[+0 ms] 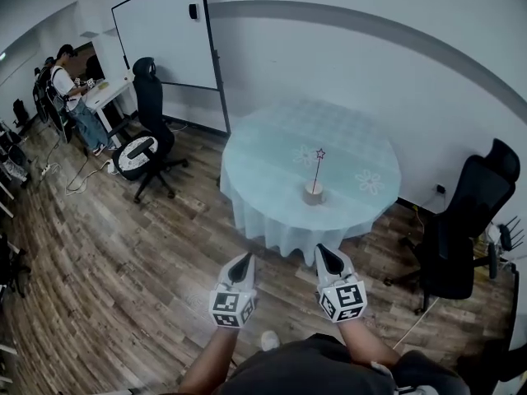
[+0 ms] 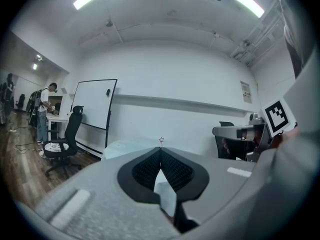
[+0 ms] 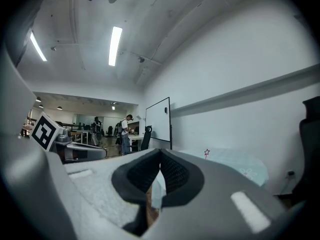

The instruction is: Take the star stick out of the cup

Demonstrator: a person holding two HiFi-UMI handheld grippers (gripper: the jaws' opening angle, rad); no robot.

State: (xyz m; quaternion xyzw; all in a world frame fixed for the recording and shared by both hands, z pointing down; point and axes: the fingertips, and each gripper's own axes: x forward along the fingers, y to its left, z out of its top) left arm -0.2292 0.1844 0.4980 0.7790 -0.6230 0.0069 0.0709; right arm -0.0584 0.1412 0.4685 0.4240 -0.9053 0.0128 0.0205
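Observation:
A thin stick topped with a small star (image 1: 319,153) stands in a pale cup (image 1: 314,192) near the front of the round table (image 1: 272,171) with a light cloth. My left gripper (image 1: 240,265) and right gripper (image 1: 328,257) hover above the floor short of the table's near edge, both shut and holding nothing. The star (image 2: 161,140) peeks just above the left gripper's (image 2: 160,150) closed tips in its own view. In the right gripper view the star (image 3: 207,152) shows to the right of the right gripper (image 3: 160,151).
A black office chair (image 1: 461,229) stands right of the table, another chair (image 1: 149,130) to the left by a whiteboard (image 1: 165,33). A person (image 1: 70,97) stands at a desk far left. Wooden floor lies between me and the table.

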